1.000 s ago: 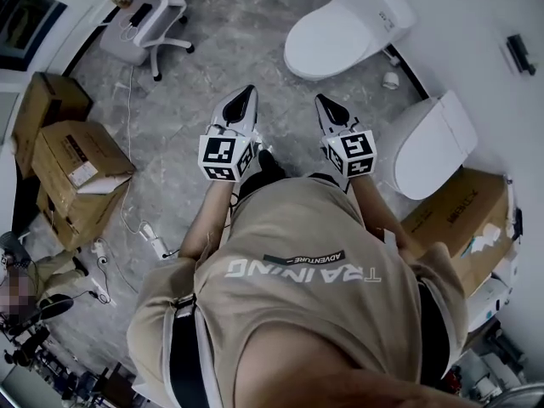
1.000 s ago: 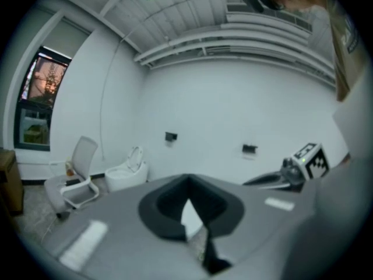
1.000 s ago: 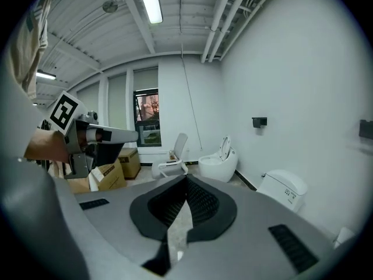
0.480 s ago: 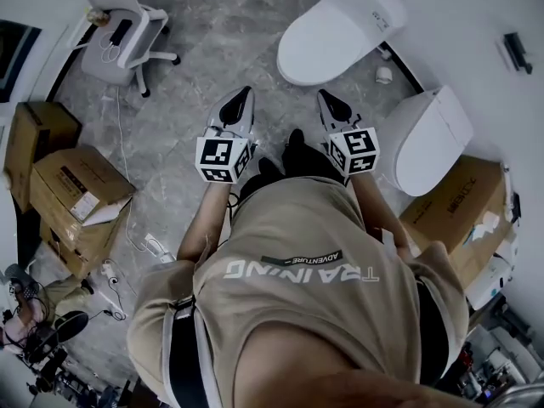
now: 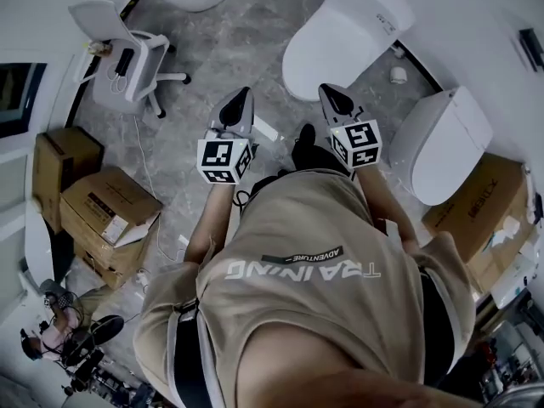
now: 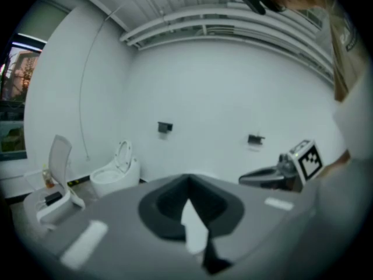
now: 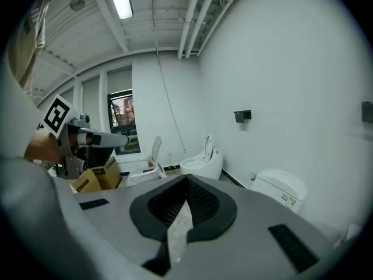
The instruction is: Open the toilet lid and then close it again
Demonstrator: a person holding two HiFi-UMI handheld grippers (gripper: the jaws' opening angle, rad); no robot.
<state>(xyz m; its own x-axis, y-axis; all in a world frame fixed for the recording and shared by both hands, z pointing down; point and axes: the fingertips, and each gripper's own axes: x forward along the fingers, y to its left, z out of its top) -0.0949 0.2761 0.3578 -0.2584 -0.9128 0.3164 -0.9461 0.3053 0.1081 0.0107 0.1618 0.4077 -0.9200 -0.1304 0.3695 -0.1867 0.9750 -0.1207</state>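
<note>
A white toilet (image 5: 340, 32) with its lid down stands ahead on the grey floor; in the right gripper view that toilet (image 7: 280, 186) sits low at the right by the wall. My left gripper (image 5: 240, 93) is shut and empty, held level in the air short of the toilet. Beside it, my right gripper (image 5: 328, 90) also has its jaws together with nothing between them, its tip nearest the toilet's front. Neither touches the toilet. In the left gripper view the left gripper (image 6: 187, 181) points at the white wall, and the right gripper (image 6: 265, 175) shows at the right.
A second closed toilet (image 5: 442, 143) stands at the right, next to a cardboard box (image 5: 480, 206). A round toilet (image 7: 204, 159) with its lid raised is further along the wall. A white wheeled chair (image 5: 119, 49) and stacked boxes (image 5: 106, 215) are at the left, with cables on the floor.
The person has stepped forward toward the toilets, carrying both grippers along. The closed toilet now lies closer to the gripper tips. Both jaws stayed together.
</note>
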